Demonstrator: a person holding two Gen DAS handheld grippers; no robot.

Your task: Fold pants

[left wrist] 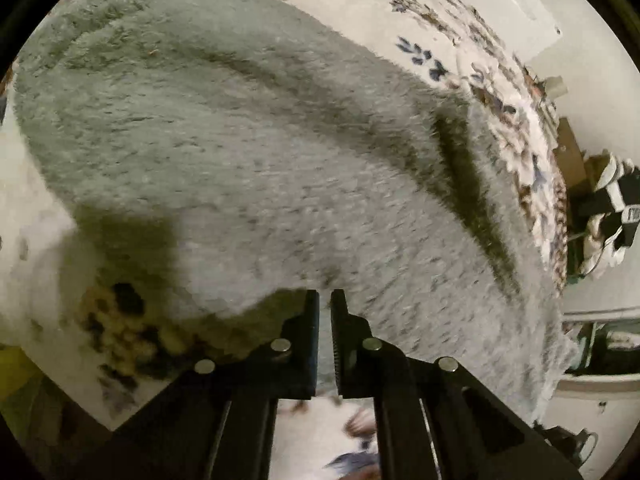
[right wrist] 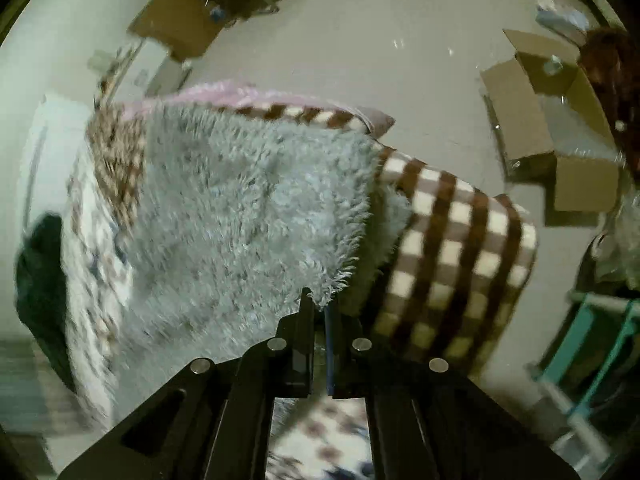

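Note:
The pants (left wrist: 260,168) are fluffy pale grey-blue fleece, spread wide over a floral bedspread (left wrist: 460,32). My left gripper (left wrist: 325,300) is shut on the near edge of the pants, its jaws almost together with fabric between them. In the right wrist view the same fluffy pants (right wrist: 248,216) hang over the bed, and my right gripper (right wrist: 320,300) is shut on a corner of them. That corner is lifted over a lower layer of the pants.
A brown and cream checked blanket (right wrist: 452,248) lies on the bed to the right of the pants. Cardboard boxes (right wrist: 552,128) stand on the pale floor. A teal rack (right wrist: 592,344) is at the right. A dark garment (right wrist: 36,280) lies at the left.

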